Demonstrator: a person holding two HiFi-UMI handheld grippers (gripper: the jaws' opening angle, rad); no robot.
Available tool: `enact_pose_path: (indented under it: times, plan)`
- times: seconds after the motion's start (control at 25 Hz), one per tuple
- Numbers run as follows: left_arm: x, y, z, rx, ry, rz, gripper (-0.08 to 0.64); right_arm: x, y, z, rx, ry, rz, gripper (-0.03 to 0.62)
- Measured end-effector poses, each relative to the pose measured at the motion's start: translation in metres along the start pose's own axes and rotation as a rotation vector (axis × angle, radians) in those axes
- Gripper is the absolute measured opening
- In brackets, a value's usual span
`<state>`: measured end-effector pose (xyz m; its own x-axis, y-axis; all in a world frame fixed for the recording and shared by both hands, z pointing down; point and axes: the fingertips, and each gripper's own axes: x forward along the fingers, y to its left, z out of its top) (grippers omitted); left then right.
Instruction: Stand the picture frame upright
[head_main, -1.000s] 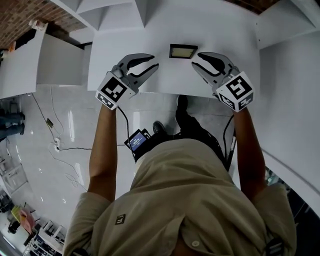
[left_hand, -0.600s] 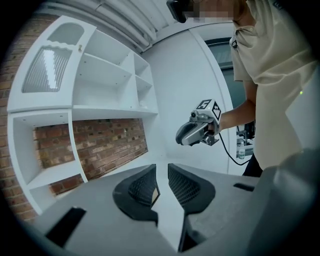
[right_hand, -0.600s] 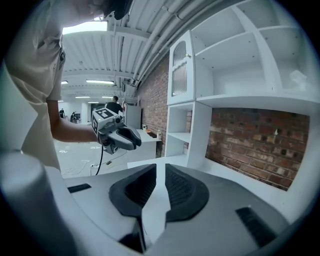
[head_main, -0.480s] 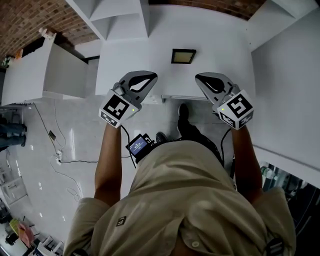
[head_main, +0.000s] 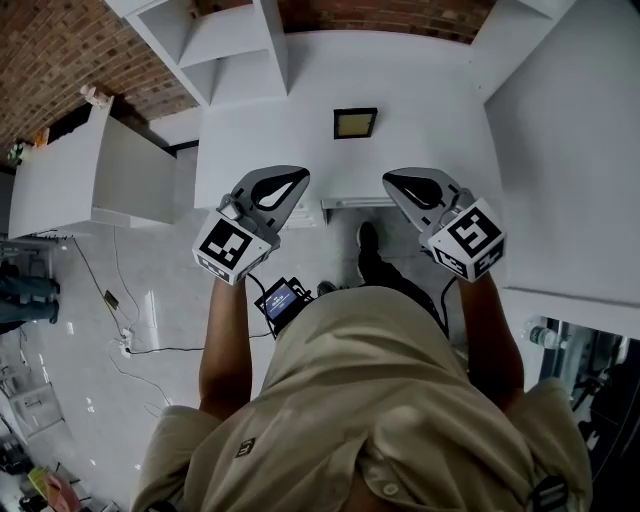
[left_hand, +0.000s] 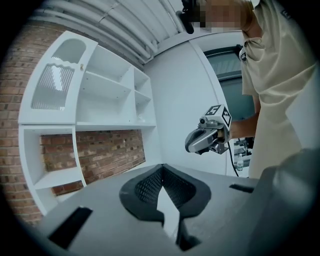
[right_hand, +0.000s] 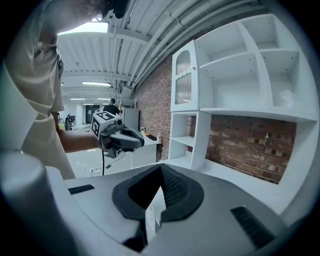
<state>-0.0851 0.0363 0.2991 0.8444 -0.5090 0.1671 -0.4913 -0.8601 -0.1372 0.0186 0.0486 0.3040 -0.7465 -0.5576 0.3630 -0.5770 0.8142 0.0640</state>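
Note:
A small dark-rimmed picture frame (head_main: 355, 123) with a yellowish middle lies flat near the middle of the white table (head_main: 430, 110). Both grippers hang in the air by the table's near edge, well short of the frame. My left gripper (head_main: 296, 178) is to the frame's lower left, with its jaws shut on nothing. My right gripper (head_main: 392, 181) is to the lower right, also shut and empty. The left gripper view shows its closed tips (left_hand: 161, 169) and the right gripper (left_hand: 207, 137) beyond. The right gripper view shows its closed tips (right_hand: 161, 169) and the left gripper (right_hand: 117, 137).
White open shelving (head_main: 225, 45) stands at the table's back left against a brick wall (head_main: 60, 40). A white cabinet (head_main: 90, 160) is at the left and a tall white panel (head_main: 570, 150) at the right. A small screen device (head_main: 283, 298) hangs at the person's waist.
Both grippers have drawn back from beside the frame toward the person. Their jaws, open a second ago, have closed on nothing. The frame has not moved on the table.

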Motion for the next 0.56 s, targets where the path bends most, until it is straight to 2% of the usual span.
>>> enact_pose_path:
  times: [0.32, 0.56]
  plan:
    - [-0.008, -0.013, -0.004, 0.011, 0.012, 0.01, 0.006, -0.02, 0.006, -0.011, 0.013, 0.0, -0.025, 0.003]
    - [-0.028, 0.023, -0.013, 0.009, 0.022, 0.014, 0.006, 0.017, 0.006, 0.006, 0.015, 0.013, -0.025, 0.003]
